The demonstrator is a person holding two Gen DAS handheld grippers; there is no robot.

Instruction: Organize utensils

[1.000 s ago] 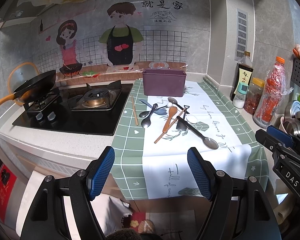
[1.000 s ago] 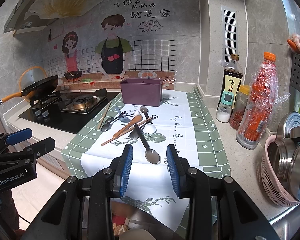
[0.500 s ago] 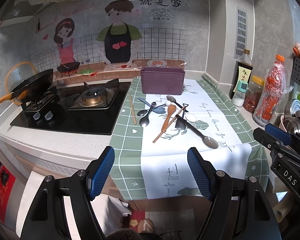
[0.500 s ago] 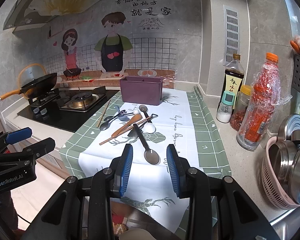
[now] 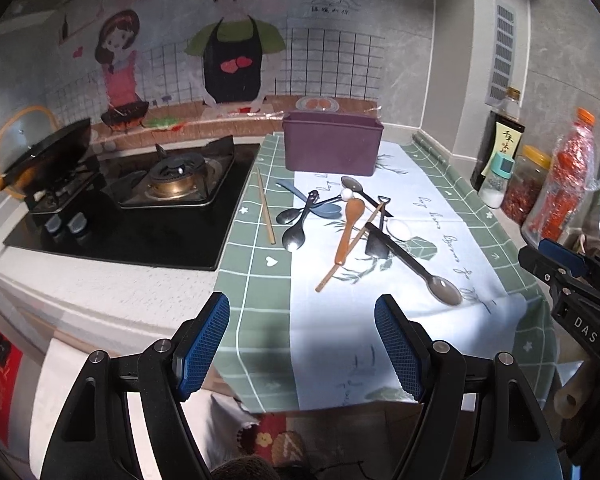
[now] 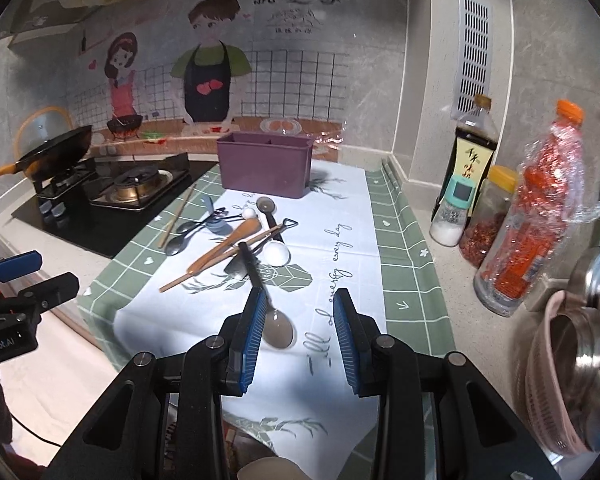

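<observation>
On the cloth [image 5: 440, 216], tangled spoons [image 5: 384, 236] lie before a purple bin [image 5: 332, 148]; both jaws gape empty.

1. Left tool [image 5: 302, 344]: black angular arms, blue cross-hatched pads [image 5: 202, 344], silver screws at the joints.
2. Right tool [image 6: 300, 336]: the same black frame, blue ribbed pads [image 6: 254, 332], silver screws.
3. White lettering: "DAS" on the right tool's body, "nRobot.AI" on the left's.

My right gripper's left pad [image 6: 254, 332] hides part of the long grey spoon's handle [image 6: 249, 266]. Purple rectangular plastic utensil box [image 6: 265, 164]: inside not visible. Pink plastic basket [image 6: 548, 392] cut off at right edge. Wall lettering blurred.
</observation>
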